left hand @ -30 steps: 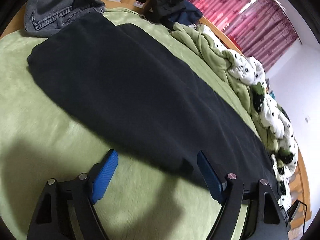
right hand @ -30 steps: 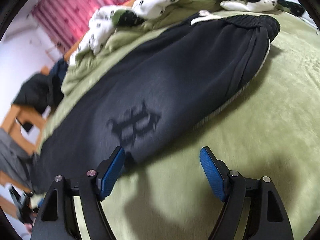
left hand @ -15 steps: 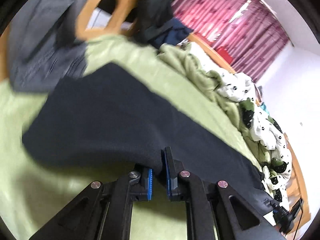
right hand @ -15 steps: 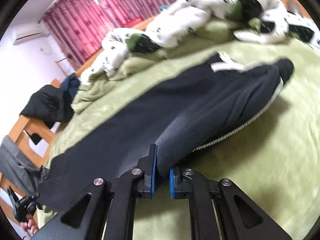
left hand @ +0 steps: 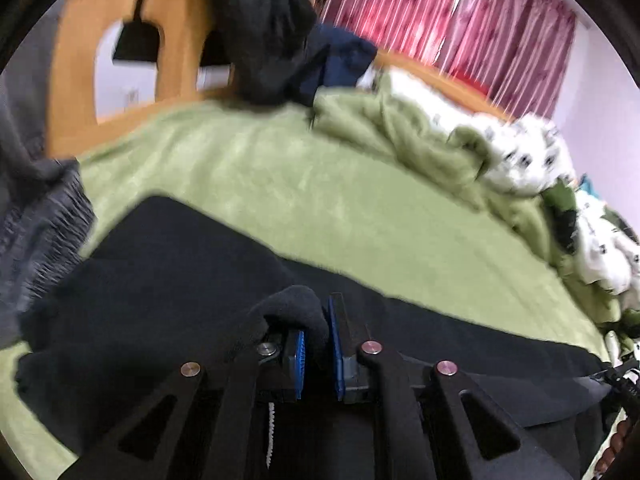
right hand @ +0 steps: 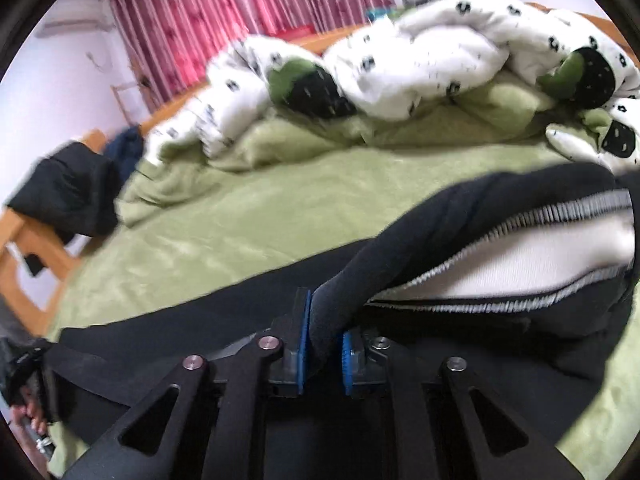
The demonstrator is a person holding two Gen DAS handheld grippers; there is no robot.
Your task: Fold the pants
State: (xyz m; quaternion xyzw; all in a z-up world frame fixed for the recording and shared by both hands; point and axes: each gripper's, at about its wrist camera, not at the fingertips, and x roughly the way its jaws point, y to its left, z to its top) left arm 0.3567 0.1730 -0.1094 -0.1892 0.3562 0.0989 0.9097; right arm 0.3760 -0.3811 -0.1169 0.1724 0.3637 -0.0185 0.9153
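Observation:
The black pants lie lengthwise on the green bed cover. My left gripper is shut on a raised fold of the pants' near edge. My right gripper is shut on the near edge of the pants toward the waist, where a grey ribbed side stripe and pale inner lining show. Both pinched edges are lifted off the bed and carried over the rest of the pants.
A white and green spotted duvet is bunched along the far side of the bed. Dark clothes hang on the wooden bed frame. A grey garment lies at the left. Red curtains hang behind.
Both grippers went from open beside the pants' near edge to shut on it, then lifted it and moved it toward the far side of the bed.

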